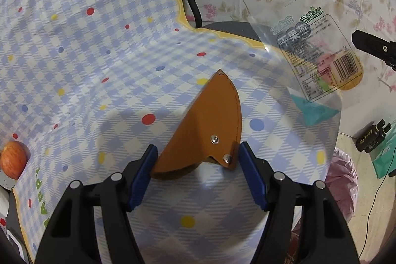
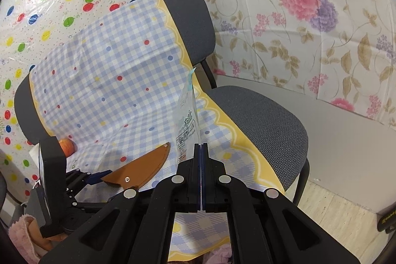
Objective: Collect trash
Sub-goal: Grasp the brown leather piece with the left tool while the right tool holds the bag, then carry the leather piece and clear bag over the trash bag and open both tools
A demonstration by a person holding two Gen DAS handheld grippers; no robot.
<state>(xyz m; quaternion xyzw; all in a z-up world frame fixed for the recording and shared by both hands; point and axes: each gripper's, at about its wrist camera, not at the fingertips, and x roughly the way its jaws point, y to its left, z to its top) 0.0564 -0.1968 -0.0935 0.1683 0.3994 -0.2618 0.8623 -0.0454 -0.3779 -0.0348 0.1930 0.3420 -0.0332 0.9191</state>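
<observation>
Collecting trash from a chair (image 2: 259,115) draped in a checked cloth (image 1: 99,53). Right gripper (image 2: 201,146) pressed together on the lower edge of a clear plastic wrapper (image 2: 189,115), held upright above the seat; likely featherlight, limp and slick, so best pinched at an edge, as here. Left gripper (image 1: 198,155) spread wide around a brown leather sheath (image 1: 210,125) lying flat on the cloth, pads (image 1: 152,155) beside both edges, contact unclear. Sheath probably light, fairly stiff, riveted; best taken across its wide riveted end. Apple (image 1: 13,160) resting at the cloth's edge. Pink-lined bin (image 1: 342,184) beside the seat.
</observation>
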